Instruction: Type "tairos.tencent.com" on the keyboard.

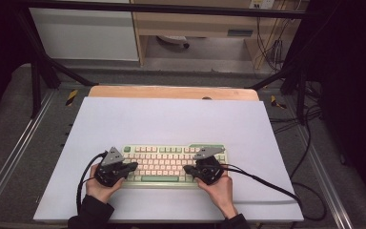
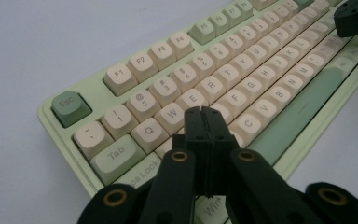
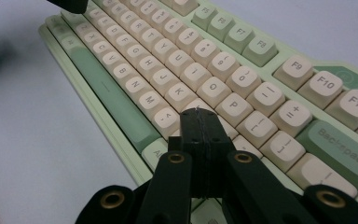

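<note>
A pale green keyboard (image 1: 171,164) with cream keys lies in the lower middle of the high view, on a light grey mat (image 1: 171,124) that covers most of the table. Its long side runs left to right across the frame. The left gripper (image 1: 132,166) sits over the keyboard's left end, held by the person's left hand (image 1: 100,187), which comes up from the bottom edge in a dark sleeve. The right gripper (image 1: 187,168) sits over the right end in the right hand (image 1: 218,190). Both grippers point inward toward the middle of the keyboard, and each trails a black cable across the mat. In the left gripper view the two black jaws are pressed flat together with nothing between them, and their tip (image 2: 203,111) hangs just above the letter keys near the lower centre of the frame, close to the keys below W and E; whether it touches a key cannot be told. A green Esc key (image 2: 70,107) shows at the left, and the other gripper's dark tip (image 2: 354,16) shows in the upper right corner. In the right gripper view the jaws are likewise closed on each other and empty, their tip (image 3: 199,112) just over the keys below P, with the green Backspace key (image 3: 345,151) at the lower right.
</note>
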Demonstrator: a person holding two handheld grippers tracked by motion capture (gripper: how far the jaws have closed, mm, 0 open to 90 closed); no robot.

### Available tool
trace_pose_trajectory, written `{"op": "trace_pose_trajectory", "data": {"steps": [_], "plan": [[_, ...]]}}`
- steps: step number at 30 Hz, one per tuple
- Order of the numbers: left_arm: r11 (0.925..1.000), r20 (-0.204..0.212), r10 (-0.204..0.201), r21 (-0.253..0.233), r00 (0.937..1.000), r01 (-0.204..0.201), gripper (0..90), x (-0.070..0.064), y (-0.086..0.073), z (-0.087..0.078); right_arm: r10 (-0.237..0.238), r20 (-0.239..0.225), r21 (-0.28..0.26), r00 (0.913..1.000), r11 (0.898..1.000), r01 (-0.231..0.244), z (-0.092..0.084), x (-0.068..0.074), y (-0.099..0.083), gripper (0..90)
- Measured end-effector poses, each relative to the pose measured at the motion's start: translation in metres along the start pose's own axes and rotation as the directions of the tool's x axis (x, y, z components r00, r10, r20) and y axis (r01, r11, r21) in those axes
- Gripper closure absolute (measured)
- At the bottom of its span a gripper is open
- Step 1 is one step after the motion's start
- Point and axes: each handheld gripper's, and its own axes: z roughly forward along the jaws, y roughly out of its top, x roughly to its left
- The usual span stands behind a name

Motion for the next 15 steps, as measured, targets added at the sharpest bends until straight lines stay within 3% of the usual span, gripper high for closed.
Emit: {"op": "trace_pose_trajectory", "data": {"steps": [15], "plan": [[0.9999,0.009,0.014,-0.009,0.9999,-0.014,90.0,-0.009,0.013,0.007,0.038,0.024,-0.013,0.999,0.999,-0.038,-0.018,-0.015,-0.012,90.0]]}}
